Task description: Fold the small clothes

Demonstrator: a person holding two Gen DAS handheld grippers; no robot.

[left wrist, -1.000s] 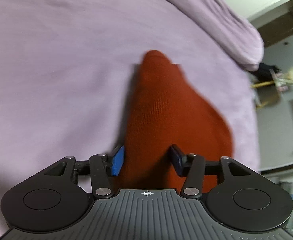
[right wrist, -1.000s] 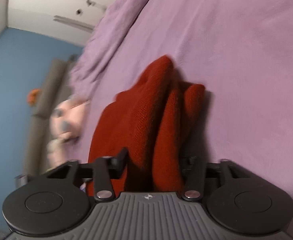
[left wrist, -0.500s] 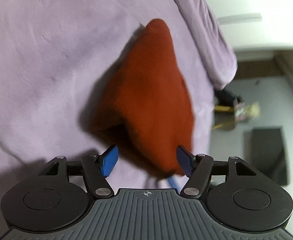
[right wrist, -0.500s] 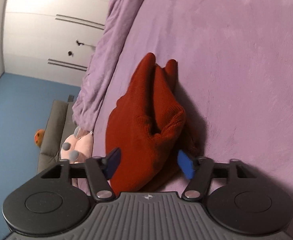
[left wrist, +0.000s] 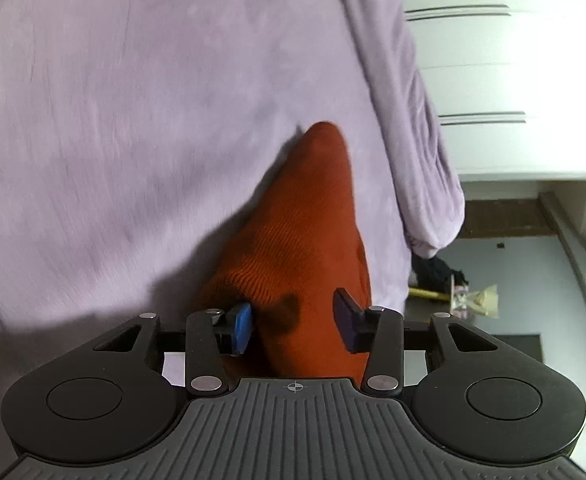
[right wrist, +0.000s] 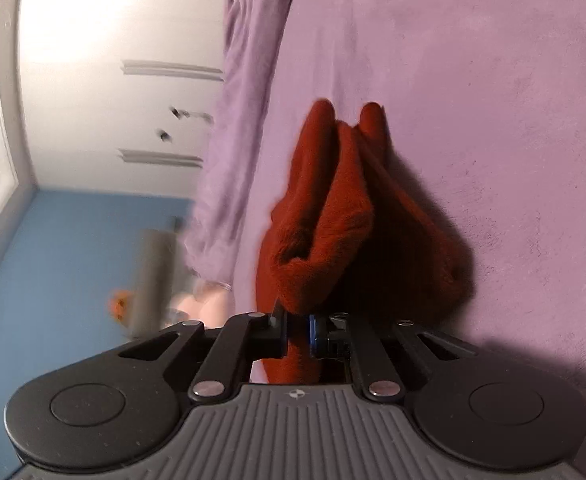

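A small rust-red knit garment (left wrist: 309, 236) lies bunched on the purple bedspread (left wrist: 133, 120). In the left wrist view my left gripper (left wrist: 295, 326) is open, its blue pads on either side of the garment's near end, with gaps showing. In the right wrist view the same garment (right wrist: 333, 208) rises in folds, and my right gripper (right wrist: 297, 334) is shut on its near edge, with cloth pinched between the pads.
The purple blanket's bunched edge (left wrist: 421, 152) runs along the bed side. Beyond it are white cupboard doors (left wrist: 513, 60), a blue wall (right wrist: 53, 260), and clutter on the floor (left wrist: 461, 292). A pink soft toy (right wrist: 201, 300) lies near the bed edge.
My right gripper has closed on the garment's near edge; it was open half a second ago. My left gripper stays open and has moved in around the garment's end. Both views have rotated.
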